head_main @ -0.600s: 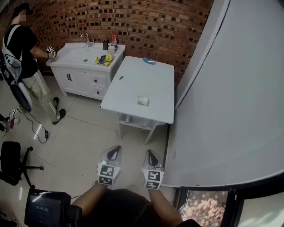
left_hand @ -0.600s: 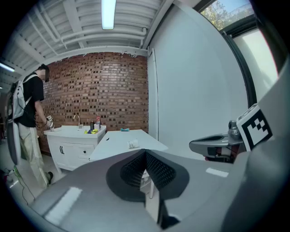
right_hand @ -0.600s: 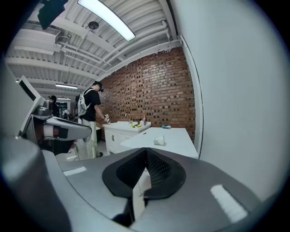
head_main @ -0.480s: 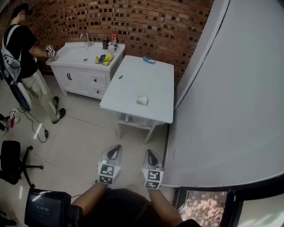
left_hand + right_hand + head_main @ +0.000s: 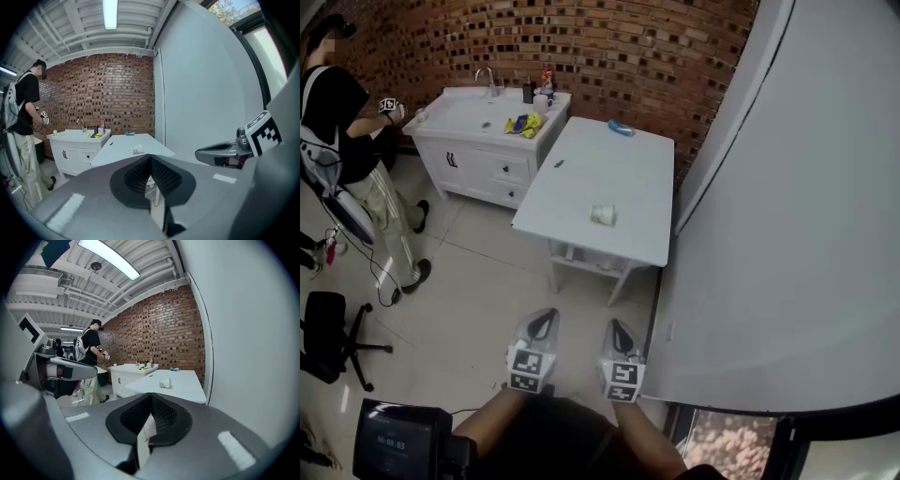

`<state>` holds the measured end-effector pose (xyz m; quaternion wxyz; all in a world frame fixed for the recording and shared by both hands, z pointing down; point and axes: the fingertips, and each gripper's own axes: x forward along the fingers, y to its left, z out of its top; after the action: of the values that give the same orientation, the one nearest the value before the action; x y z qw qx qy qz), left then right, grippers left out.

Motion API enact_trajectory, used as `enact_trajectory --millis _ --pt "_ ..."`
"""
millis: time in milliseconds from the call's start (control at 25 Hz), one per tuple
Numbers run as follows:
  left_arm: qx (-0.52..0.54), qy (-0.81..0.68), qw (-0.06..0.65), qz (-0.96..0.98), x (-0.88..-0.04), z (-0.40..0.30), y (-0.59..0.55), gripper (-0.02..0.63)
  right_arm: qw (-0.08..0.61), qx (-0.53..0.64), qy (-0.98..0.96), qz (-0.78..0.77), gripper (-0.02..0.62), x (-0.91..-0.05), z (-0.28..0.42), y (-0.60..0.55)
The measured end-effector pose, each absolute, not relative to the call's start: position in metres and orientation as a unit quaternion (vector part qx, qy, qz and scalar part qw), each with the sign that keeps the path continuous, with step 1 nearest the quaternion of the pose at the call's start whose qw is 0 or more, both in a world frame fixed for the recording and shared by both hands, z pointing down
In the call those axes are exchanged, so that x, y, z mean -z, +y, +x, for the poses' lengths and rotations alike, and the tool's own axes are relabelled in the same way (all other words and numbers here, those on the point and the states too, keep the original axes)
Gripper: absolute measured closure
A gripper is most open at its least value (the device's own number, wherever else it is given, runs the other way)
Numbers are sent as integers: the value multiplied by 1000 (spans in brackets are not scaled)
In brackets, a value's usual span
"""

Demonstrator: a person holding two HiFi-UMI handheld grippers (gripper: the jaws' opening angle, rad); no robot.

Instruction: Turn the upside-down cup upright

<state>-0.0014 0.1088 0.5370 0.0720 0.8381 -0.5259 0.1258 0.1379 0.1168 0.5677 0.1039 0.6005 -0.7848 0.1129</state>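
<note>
A small pale cup [image 5: 602, 215] rests on the white table [image 5: 581, 159], near its front right part; from here I cannot tell which way up it is. Both grippers hang well short of the table, over the tiled floor. My left gripper [image 5: 541, 318] and my right gripper [image 5: 615, 325] sit side by side, jaws shut and empty. In the left gripper view the shut left gripper [image 5: 150, 157] points toward the cup [image 5: 137, 149]. The right gripper view has the shut right gripper [image 5: 151, 396] below the cup [image 5: 165, 383].
A blue object [image 5: 621, 128] lies at the table's far end. A white sink cabinet [image 5: 478, 131] adjoins the table on the left, with a person [image 5: 342, 122] beside it. A grey partition [image 5: 787, 187] runs along the right. A black chair [image 5: 328, 333] stands at left.
The person at the sink cabinet has straightened up and lifted a hand. Both grippers hold the same spot, still shut; the cup has not moved.
</note>
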Motion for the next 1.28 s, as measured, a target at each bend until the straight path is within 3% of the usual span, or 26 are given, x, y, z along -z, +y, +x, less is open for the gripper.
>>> enact_trajectory --millis 1280 --pt "-116 -484 117 859 -564 -25 -109 612 143 -131 -754 627 582 -577 110 -93"
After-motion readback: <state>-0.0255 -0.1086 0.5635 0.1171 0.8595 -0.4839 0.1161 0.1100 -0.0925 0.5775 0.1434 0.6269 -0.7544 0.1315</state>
